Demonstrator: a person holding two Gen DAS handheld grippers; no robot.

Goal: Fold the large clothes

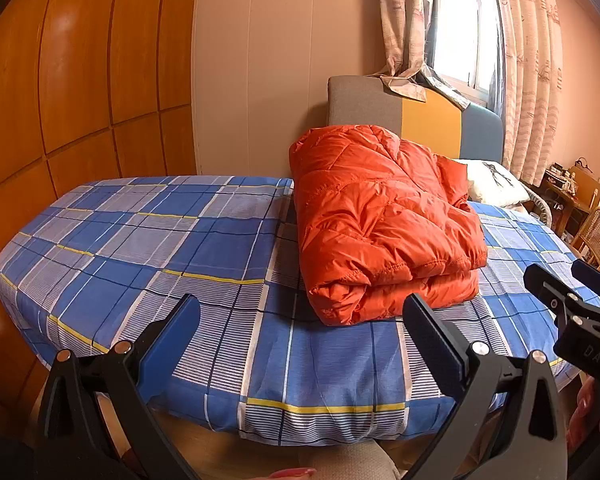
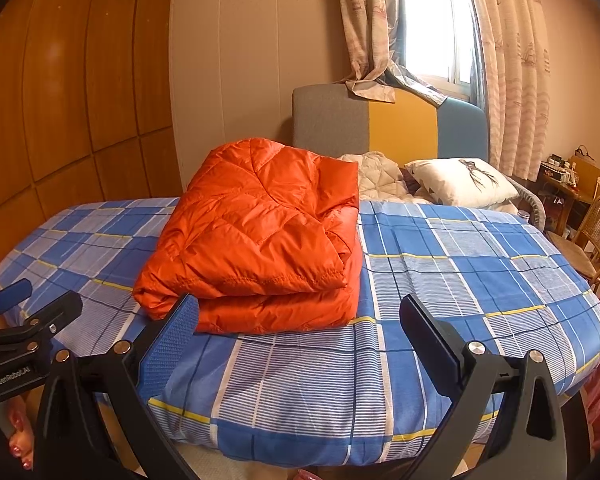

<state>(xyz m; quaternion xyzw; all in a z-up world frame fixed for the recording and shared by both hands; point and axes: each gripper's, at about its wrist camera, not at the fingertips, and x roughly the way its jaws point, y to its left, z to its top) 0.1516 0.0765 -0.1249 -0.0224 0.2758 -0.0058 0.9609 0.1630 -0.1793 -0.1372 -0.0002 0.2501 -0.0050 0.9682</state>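
Right wrist view alone shows quilted bedding (image 2: pixel 380 178) behind folded orange jacket (image 2: pixel 256 236); left gripper (image 1: pixel 300 332) and right gripper (image 2: pixel 300 332) both spread, empty.

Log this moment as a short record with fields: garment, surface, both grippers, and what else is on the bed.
garment: orange quilted jacket, folded into a thick bundle
surface: bed with blue plaid sheet, jacket lying on it
left gripper: open, holding nothing, apart from the jacket
right gripper: open, holding nothing, just short of the jacket's near edge
also on bed: white pillow near the headboard
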